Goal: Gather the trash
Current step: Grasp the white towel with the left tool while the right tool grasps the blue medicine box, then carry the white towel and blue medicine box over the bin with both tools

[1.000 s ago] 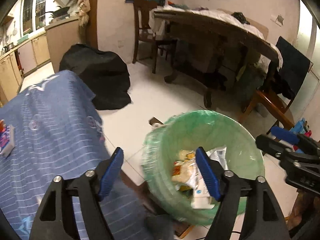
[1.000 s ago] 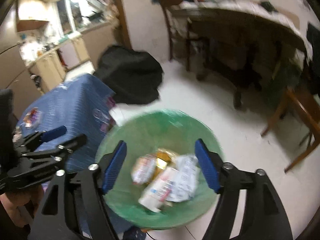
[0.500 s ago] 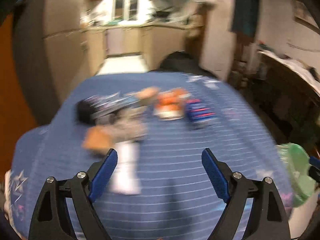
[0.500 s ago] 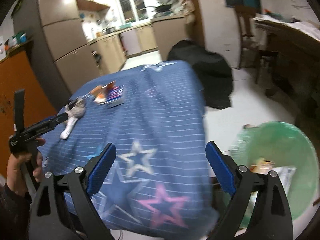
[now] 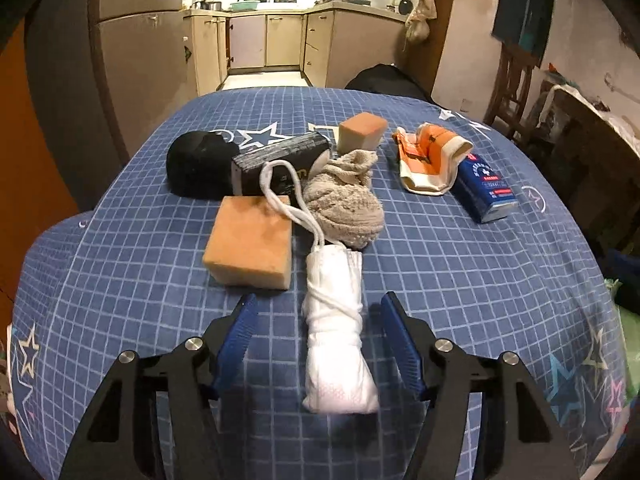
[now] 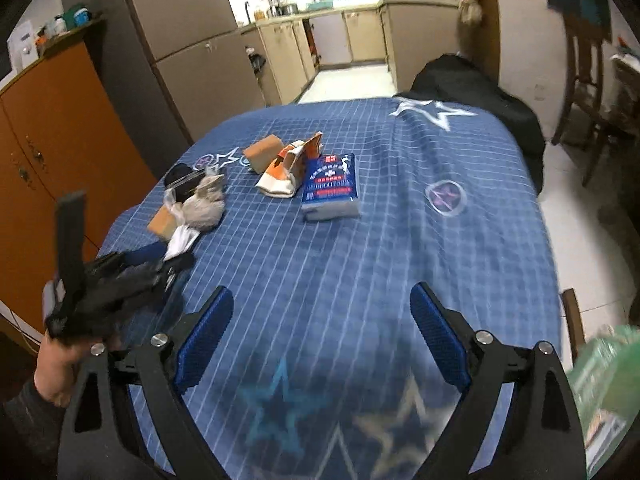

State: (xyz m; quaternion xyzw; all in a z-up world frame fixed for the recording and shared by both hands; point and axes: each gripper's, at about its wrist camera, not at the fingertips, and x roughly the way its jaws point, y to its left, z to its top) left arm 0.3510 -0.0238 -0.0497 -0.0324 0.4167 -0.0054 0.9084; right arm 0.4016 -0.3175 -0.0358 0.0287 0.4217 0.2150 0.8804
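- The left gripper [image 5: 320,344] has its jaws spread wide on either side of a white rolled bundle [image 5: 336,332], gripping nothing.
- The bundle is soft white fabric wound with white cord, lying lengthwise on the blue checked tablecloth [image 5: 460,280]; its cord loops back over a tan sponge block [image 5: 250,240].
- The right gripper [image 6: 322,336], jaws wide and empty, hangs above the cloth.

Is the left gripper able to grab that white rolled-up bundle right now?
Probably yes. The left gripper is open, with the white bundle lying between its blue fingers. Nothing covers the near end; only its string loops back over the tan sponge and the beige cloth.
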